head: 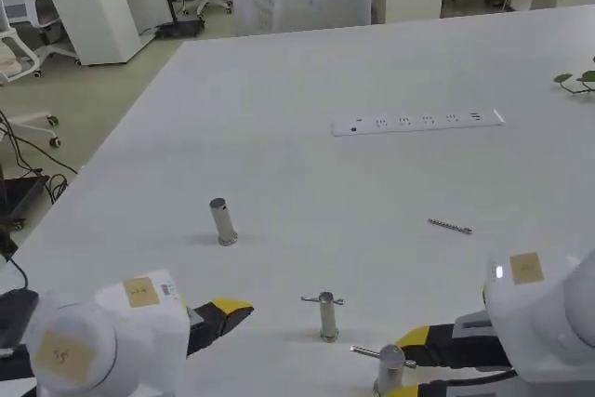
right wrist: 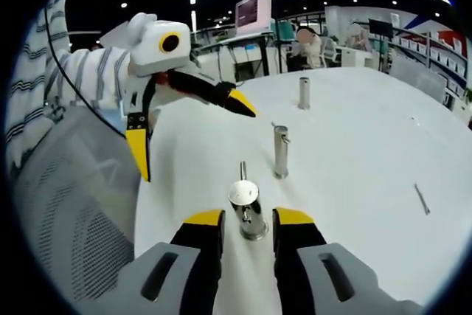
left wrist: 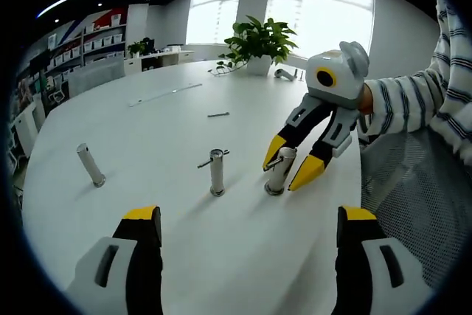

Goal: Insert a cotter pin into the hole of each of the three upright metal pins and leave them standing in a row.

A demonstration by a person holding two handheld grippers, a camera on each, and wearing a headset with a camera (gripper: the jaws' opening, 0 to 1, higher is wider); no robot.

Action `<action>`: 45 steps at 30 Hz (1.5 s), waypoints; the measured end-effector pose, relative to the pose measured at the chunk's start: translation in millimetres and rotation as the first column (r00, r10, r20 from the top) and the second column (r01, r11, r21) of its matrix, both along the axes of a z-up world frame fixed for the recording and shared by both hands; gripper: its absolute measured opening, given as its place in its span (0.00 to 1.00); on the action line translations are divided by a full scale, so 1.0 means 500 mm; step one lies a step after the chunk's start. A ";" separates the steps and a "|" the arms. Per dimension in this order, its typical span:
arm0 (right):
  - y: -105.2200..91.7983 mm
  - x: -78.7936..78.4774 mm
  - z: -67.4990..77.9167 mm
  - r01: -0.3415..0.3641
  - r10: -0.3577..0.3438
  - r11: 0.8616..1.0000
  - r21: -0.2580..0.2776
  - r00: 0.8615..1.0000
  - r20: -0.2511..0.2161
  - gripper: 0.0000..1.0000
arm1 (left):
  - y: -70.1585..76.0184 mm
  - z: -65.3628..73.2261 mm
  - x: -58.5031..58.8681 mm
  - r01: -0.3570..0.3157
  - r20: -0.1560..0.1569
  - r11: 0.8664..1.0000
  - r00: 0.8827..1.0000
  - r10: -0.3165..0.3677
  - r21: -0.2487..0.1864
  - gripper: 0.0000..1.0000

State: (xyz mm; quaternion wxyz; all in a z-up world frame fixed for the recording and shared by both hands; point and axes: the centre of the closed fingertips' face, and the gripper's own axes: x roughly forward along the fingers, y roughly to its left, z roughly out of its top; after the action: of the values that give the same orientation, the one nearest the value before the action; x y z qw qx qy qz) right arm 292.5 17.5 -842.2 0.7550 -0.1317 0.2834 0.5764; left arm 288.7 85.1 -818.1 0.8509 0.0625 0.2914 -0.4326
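Three upright metal pins stand on the white table. The far pin (head: 221,222) (left wrist: 91,165) (right wrist: 304,93) has no cotter pin in it. A cotter pin runs through the top of the middle pin (head: 327,315) (left wrist: 216,172) (right wrist: 281,151). The near pin (head: 390,371) (left wrist: 279,171) (right wrist: 247,208) also carries one, and my right gripper (head: 406,364) (left wrist: 289,171) (right wrist: 249,219) straddles it, open by a narrow margin. My left gripper (head: 223,318) (left wrist: 249,215) (right wrist: 195,142) is open and holds nothing, left of the middle pin. A loose cotter pin (head: 450,226) (left wrist: 217,114) (right wrist: 421,198) lies to the right.
A white power strip (head: 418,123) (left wrist: 166,94) lies across the table's far middle. A potted plant (left wrist: 254,42) stands at the far right edge, its leaves (head: 578,81) just in view. Office chairs and cabinets stand beyond the table.
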 end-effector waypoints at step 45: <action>-0.034 0.062 -0.006 -0.175 0.179 0.984 -0.043 0.978 0.107 0.13 | 0.027 -0.009 -0.034 -0.073 -0.061 0.997 0.996 0.072 -0.019 0.94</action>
State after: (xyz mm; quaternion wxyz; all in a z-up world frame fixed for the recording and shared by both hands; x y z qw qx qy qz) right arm 323.6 0.4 -845.0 0.7129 -0.2009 0.2380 0.6283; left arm 271.6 98.7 -822.8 0.8575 0.0297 0.3144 -0.4062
